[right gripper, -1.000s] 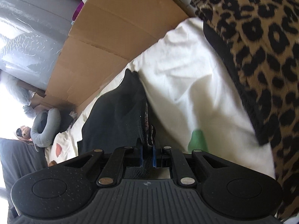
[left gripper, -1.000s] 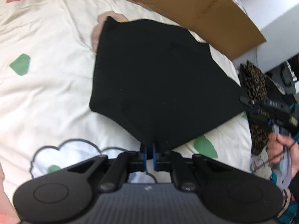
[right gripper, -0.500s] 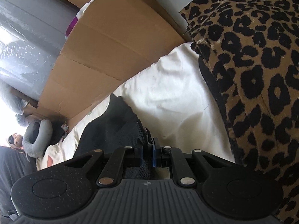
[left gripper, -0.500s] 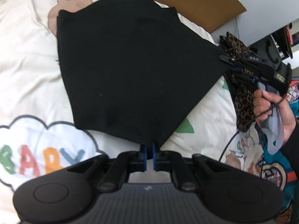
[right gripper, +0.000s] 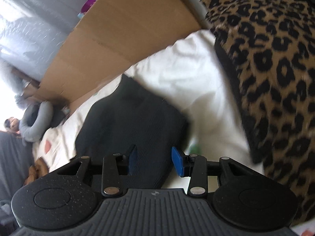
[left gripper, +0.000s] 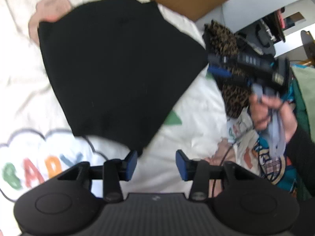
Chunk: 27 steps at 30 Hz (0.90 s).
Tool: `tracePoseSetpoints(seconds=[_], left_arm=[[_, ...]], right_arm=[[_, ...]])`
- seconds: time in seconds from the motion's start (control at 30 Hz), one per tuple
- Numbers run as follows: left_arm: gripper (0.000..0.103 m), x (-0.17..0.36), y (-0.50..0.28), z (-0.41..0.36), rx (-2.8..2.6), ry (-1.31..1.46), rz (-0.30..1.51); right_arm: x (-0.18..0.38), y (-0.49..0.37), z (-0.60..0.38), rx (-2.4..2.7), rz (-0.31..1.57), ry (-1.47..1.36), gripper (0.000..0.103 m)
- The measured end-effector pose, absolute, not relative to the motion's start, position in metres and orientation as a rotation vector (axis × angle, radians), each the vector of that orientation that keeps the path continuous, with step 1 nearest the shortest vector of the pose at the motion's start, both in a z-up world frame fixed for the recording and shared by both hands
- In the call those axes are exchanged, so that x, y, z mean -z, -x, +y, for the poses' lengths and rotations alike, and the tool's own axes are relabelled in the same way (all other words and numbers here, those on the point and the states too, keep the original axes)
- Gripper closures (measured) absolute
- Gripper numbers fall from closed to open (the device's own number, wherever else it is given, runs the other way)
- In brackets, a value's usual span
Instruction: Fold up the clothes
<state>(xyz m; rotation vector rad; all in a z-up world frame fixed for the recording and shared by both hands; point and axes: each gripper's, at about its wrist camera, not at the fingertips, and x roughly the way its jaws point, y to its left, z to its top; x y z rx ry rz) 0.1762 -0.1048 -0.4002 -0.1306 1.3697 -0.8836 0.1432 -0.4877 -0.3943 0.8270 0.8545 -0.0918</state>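
Note:
A folded black garment [left gripper: 118,66] lies flat on the white printed bedsheet [left gripper: 196,118]. It also shows in the right wrist view [right gripper: 130,122]. My left gripper [left gripper: 156,164] is open and empty, its blue pads just off the garment's near corner. My right gripper [right gripper: 154,161] is open and empty, its jaws just over the garment's right corner. In the left wrist view the right gripper [left gripper: 220,66] shows at that corner, held by a hand [left gripper: 271,114].
A leopard-print garment [right gripper: 275,74] lies on the bed to the right, also in the left wrist view [left gripper: 230,78]. A cardboard sheet [right gripper: 126,39] stands along the far edge. A grey neck pillow [right gripper: 35,122] lies far left. More printed cloth [left gripper: 275,163] lies at the right.
Both grippers were shut on the black garment's corners; now both have opened and let it go. The garment lies flat on the sheet.

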Motion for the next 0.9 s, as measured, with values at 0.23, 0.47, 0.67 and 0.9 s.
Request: tracePoseSetpoints(seconds=[0.23,0.47,0.67,0.9], left_arm=[[0.055,0.383,-0.217,-0.089,0.832,0.122,1.291],[0.050,0.388,-0.261,-0.060,0.726,0.135,1.238],[0.050,0.396,-0.300,-0.042,0.654,0.161,1.172],[0.044,0.411,-0.335,-0.042,0.631,0.143,1.110]], right_arm=[[0.395,-0.119,-0.456,0.002,0.906,-0.912,0.060],[0.414,-0.106,-0.415,-0.083,0.979,-1.007,0.060],[0.432,-0.100,-0.381,-0.136,1.030,-1.084,0.056],[0.454,-0.101,-0.353,-0.158,1.079,-1.139,0.051]])
